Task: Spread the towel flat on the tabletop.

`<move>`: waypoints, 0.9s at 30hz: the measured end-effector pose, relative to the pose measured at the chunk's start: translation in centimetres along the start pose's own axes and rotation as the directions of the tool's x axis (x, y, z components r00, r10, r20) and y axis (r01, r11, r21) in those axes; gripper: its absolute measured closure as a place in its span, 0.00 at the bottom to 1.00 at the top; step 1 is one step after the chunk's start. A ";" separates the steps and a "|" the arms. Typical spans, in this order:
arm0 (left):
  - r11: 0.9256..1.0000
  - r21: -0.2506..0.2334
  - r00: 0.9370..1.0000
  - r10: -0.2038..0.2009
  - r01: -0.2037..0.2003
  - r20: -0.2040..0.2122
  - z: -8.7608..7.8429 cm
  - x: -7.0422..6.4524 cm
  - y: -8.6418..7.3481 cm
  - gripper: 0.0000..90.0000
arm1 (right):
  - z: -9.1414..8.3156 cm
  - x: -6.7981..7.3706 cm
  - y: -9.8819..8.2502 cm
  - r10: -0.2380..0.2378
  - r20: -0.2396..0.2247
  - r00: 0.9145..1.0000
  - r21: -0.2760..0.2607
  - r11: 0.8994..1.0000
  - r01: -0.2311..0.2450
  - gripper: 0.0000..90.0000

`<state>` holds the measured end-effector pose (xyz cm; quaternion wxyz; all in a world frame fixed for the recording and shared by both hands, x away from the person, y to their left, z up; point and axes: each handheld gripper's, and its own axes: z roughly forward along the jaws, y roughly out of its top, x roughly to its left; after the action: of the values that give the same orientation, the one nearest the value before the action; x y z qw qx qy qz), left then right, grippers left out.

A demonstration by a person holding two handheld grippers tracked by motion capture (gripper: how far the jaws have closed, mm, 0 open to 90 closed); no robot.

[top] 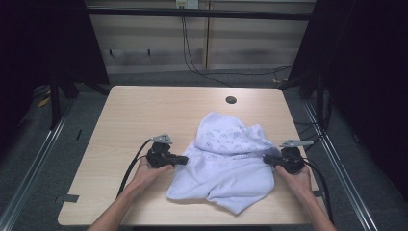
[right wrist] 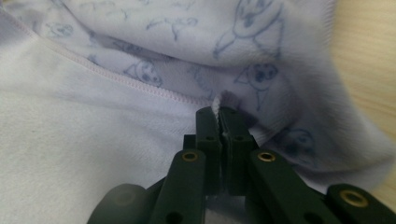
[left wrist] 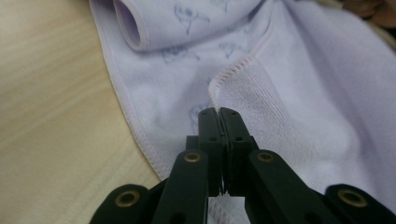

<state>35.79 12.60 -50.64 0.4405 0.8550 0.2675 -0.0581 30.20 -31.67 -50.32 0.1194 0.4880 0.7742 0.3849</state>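
With both sets of jaws pressed together on cloth, left gripper [left wrist: 219, 114] pinches the hem at the towel's [top: 226, 163] left edge, right gripper [right wrist: 218, 112] a hem fold at its right edge. Towel looks light, soft and floppy, so it will sag between grips; the stitched hems are the sound hold. It lies crumpled on the table [top: 144, 110], nearer the person than the grommet hole [top: 231, 100]. No containers about.
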 end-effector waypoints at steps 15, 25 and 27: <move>0.999 -0.030 0.993 -0.027 0.024 -0.112 -0.3 1.5 0.2 0.99 | 5.0 -1.6 4.7 0.000 0.081 0.997 -0.020 1.000 0.002 0.97; 0.970 -0.241 0.991 -0.056 0.025 -0.119 -5.8 1.2 0.9 0.99 | -0.4 -1.2 6.4 0.013 -0.009 1.000 -0.214 0.977 -0.015 0.98; 0.955 -0.296 0.993 -0.047 0.013 -0.110 -7.0 0.6 1.7 0.99 | -2.2 -0.6 6.8 0.002 -0.014 1.000 -0.249 0.969 -0.005 0.98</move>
<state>36.21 17.55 -45.32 0.5459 0.7775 0.3112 0.0252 33.78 -31.65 -44.11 0.1736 0.4679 0.7198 0.4826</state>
